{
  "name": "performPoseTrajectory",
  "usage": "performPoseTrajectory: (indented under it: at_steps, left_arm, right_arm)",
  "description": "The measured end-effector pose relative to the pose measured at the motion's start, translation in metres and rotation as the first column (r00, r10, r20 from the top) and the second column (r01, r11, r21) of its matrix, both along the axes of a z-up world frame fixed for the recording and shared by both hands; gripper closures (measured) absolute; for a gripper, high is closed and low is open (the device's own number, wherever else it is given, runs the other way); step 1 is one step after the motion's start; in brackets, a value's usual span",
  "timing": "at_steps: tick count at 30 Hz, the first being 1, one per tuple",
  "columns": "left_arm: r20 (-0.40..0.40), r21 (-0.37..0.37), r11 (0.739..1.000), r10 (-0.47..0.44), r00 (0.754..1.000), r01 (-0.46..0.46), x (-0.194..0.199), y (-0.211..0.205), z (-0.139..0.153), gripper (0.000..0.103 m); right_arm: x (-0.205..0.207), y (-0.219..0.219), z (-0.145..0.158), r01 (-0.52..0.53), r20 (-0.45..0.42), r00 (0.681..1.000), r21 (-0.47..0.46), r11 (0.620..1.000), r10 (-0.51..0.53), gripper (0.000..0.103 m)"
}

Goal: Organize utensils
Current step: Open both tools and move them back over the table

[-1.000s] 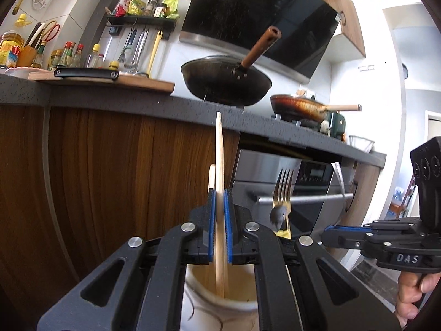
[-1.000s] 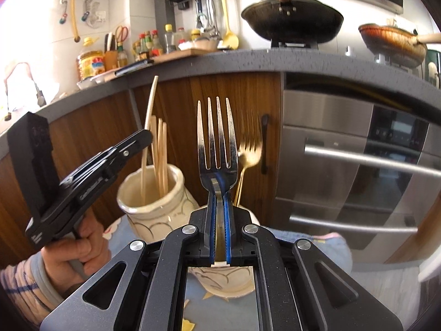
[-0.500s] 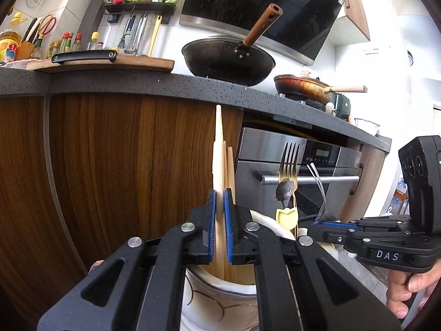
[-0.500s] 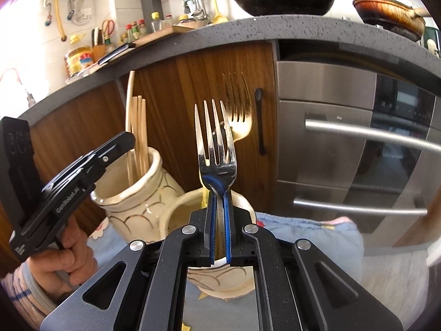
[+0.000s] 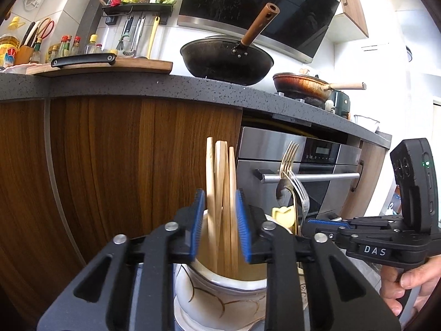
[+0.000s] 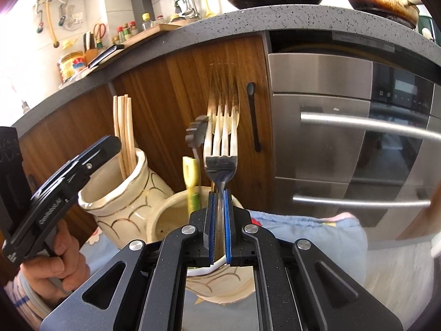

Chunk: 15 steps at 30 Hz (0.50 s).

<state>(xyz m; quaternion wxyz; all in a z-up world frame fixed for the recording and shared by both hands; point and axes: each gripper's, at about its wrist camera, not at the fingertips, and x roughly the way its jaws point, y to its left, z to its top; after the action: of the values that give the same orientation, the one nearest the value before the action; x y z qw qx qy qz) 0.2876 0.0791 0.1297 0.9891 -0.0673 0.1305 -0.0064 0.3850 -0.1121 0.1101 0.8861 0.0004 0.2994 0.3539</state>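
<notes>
The left gripper has let go: its blue pads, clamped on a chopstick a second ago, now stand apart around the pale wooden chopsticks, which rest upright in the cream, gold-lined ceramic jar. The right gripper has sunk lower, fingers pinched on the silver steel fork over the second cream pot beside it. The fork looks nearly home; next it wants lowering, then a gentle release.
</notes>
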Motion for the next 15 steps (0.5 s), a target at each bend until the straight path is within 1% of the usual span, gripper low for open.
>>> performPoseTrajectory:
  at_steps: [2, 6, 11, 15]
  left_arm:
    - [0.008, 0.003, 1.000, -0.001, 1.000, 0.001, -0.003, -0.001, 0.002, 0.072]
    - [0.018, 0.009, 1.000, -0.006, 1.000, 0.006, -0.009, -0.001, 0.006, 0.067]
    - [0.025, 0.004, 1.000, -0.008, 1.000, 0.008, -0.021, 0.006, 0.009, 0.057]
    - [0.025, -0.002, 1.000, -0.002, 1.000, 0.002, -0.035, 0.013, 0.012, 0.052]
  right_arm:
    - [-0.001, -0.001, 0.001, -0.001, 0.001, 1.000, 0.000, 1.000, 0.001, 0.096]
    - [-0.008, -0.004, 0.003, -0.005, 0.021, 1.000, -0.006, 1.000, 0.005, 0.084]
    - [-0.020, -0.015, 0.009, 0.004, 0.046, 0.999, 0.002, 1.000, -0.004, 0.081]
    - [-0.036, -0.027, 0.010, 0.009, 0.071, 0.997, -0.005, 1.000, -0.009, 0.068]
